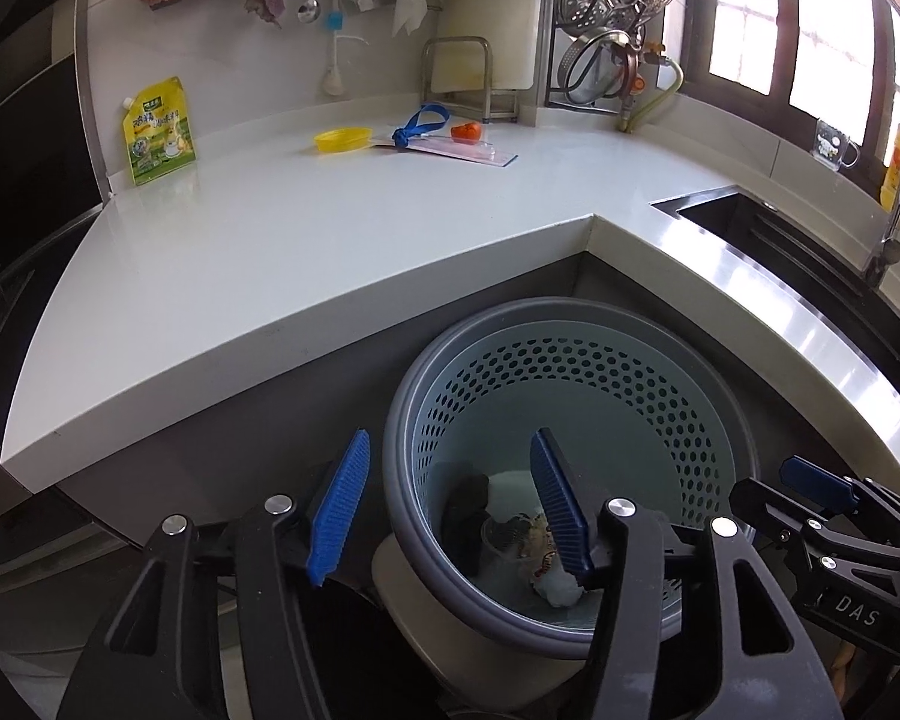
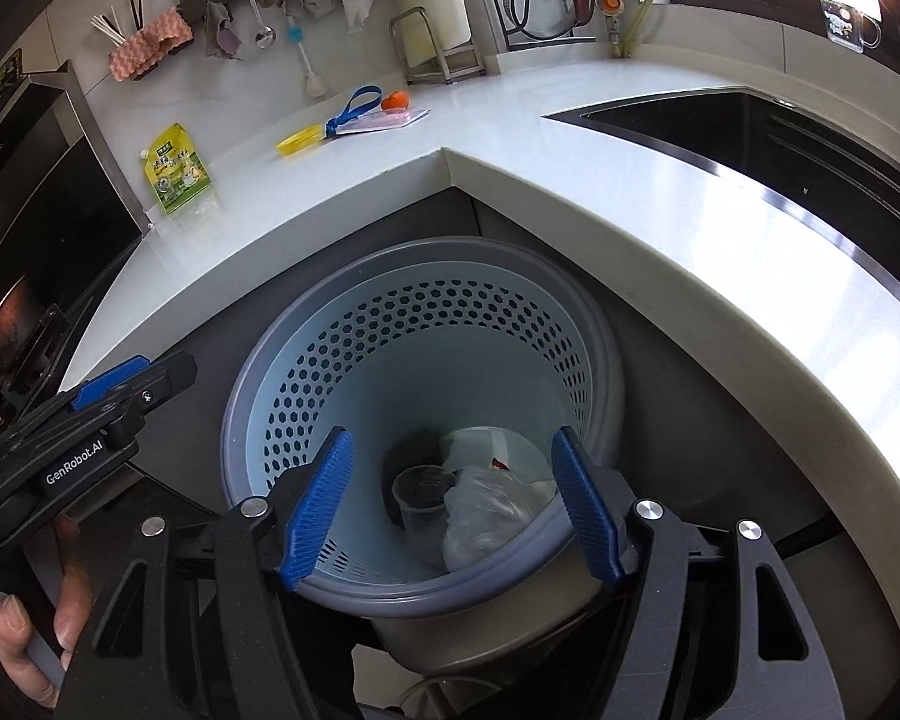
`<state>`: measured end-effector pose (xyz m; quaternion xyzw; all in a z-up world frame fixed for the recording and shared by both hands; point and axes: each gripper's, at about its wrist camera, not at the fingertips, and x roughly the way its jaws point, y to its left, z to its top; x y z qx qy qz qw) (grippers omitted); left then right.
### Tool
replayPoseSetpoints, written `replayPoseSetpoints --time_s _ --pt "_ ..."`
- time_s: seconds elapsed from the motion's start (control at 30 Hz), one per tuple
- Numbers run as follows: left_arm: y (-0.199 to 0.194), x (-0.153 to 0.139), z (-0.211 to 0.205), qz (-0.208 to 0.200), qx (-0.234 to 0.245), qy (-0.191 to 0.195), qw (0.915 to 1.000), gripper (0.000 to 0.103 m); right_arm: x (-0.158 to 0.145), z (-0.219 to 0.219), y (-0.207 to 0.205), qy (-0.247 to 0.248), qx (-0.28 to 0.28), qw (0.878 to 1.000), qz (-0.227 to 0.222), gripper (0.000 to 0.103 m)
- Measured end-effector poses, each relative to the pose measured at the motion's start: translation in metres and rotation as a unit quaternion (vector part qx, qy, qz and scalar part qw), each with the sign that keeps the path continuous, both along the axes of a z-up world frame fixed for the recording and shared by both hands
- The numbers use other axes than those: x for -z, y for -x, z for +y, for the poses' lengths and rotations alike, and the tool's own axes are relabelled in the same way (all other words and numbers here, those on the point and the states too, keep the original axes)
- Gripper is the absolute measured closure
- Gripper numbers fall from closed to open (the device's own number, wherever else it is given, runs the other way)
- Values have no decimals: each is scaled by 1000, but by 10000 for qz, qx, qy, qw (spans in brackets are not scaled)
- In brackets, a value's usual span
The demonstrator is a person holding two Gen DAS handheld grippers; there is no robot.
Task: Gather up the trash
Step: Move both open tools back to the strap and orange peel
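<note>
A grey perforated trash bin (image 1: pixel 570 309) (image 2: pixel 426 249) stands on the floor under the counter's inner corner. Inside lie a clear plastic cup (image 2: pixel 420 489), a crumpled clear bag (image 2: pixel 486 510), a white wad (image 1: pixel 561 591) and a dark piece (image 1: pixel 465 510). My left gripper (image 1: pixel 450 438) hangs open over the bin's near left rim, nothing between its blue pads. My right gripper (image 2: pixel 453 438) is open above the bin's mouth and holds nothing. Each gripper also shows at the edge of the other's view: the right gripper (image 1: pixel 822 492) and the left gripper (image 2: pixel 120 384).
On the white counter (image 1: pixel 330 228) lie a yellow-green pouch (image 1: pixel 159 132), a yellow lid (image 1: pixel 342 138), a blue loop (image 1: pixel 420 123) on a flat packet, and an orange piece (image 1: pixel 465 131). A sink (image 1: pixel 750 222) is at right. A hand (image 2: pixel 24 630) holds the left gripper's handle.
</note>
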<state>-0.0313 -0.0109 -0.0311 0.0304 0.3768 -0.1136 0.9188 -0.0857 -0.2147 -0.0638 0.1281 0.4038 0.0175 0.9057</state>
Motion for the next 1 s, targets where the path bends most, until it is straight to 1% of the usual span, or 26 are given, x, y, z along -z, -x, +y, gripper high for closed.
replayPoseSetpoints --time_s 0.07,0.13,0.33,0.43,0.63,0.77,1.0 --pt "1 -1 1 -24 -20 -6 10000 42 -1 0 0 -26 -17 10000 -6 37" --pt "2 -3 3 -74 -58 31 10000 28 -2 1 1 -22 -30 10000 -23 37" --pt "8 -12 8 -261 -135 94 9995 9 -3 2 1 -5 -43 10000 -75 37" --pt "8 -14 10 -269 -169 108 9994 7 -3 2 2 -10 -41 9999 -94 37" --pt "5 -16 16 -269 -219 204 9992 7 -7 1 2 -29 -49 9998 -167 37" --pt "3 -20 19 -362 -251 223 9988 7 -12 1 1 -17 -65 9996 -259 36" --pt "-11 -31 26 -472 -334 204 9981 6 -24 2 -16 44 -121 9991 -405 36"
